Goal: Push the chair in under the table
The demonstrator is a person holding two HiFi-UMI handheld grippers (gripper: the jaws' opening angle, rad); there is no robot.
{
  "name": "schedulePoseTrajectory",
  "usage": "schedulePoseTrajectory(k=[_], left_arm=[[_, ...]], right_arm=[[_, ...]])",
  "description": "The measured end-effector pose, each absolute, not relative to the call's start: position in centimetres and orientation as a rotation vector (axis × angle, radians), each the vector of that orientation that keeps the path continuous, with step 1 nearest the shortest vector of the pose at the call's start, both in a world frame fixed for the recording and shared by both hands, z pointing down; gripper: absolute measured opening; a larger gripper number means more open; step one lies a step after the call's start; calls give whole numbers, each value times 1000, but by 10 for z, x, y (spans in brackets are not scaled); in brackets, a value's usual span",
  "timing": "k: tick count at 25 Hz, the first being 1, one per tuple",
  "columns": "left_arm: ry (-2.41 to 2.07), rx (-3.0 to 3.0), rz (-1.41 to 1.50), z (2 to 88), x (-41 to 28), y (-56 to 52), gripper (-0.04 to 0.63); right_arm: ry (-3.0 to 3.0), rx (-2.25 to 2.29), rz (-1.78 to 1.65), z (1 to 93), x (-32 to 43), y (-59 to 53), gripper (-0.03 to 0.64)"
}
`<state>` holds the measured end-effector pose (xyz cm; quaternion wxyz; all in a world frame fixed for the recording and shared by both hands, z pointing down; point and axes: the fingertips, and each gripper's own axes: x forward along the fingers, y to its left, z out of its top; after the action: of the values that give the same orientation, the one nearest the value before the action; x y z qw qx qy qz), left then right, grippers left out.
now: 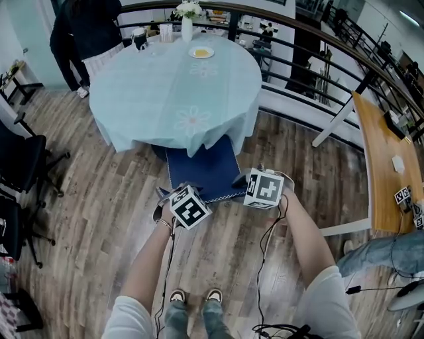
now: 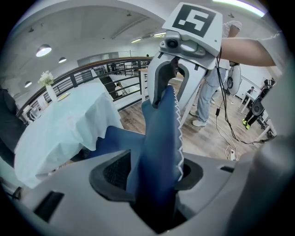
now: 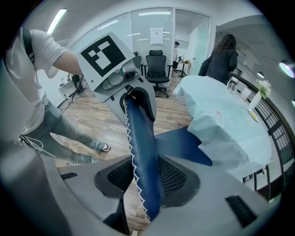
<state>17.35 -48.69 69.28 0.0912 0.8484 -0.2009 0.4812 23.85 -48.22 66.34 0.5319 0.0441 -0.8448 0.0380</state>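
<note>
A blue chair stands at the near side of a round table covered with a pale blue cloth; the front of its seat is under the cloth's edge. Both grippers sit on the top of the chair back, the left gripper at its left end and the right gripper at its right end. In the left gripper view the blue backrest fills the gap between the jaws of the left gripper. The right gripper likewise pinches the stitched chair back. Each gripper view shows the other gripper clamped at the far end.
On the table are a vase of flowers and a plate. A person in dark clothes stands beyond it. Black office chairs are at the left, a railing behind, a wooden table at the right.
</note>
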Motion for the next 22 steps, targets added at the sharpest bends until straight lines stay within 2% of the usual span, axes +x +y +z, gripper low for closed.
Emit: schedulePoseTrajectory(k=[5,15,18,21,22], left_arm=[[-630,2590,1450,687,174,-478,241],[-766,2706,1238,613,173,-456,235],[-875,2701,1070,591,168,-444,144],[-953,2690,1002,577,159,-425,69],[-975,2693,981,572,157,-420,57]], right_arm=[[-1995,156,50,662,240,-477,155],[-2064,327,14,602,235,-466,153],[-2102,436,-12,580,236,-454,138],[-2185,608,-31,560,234,-442,58],[-2218,675,-30,553,234,-440,51]])
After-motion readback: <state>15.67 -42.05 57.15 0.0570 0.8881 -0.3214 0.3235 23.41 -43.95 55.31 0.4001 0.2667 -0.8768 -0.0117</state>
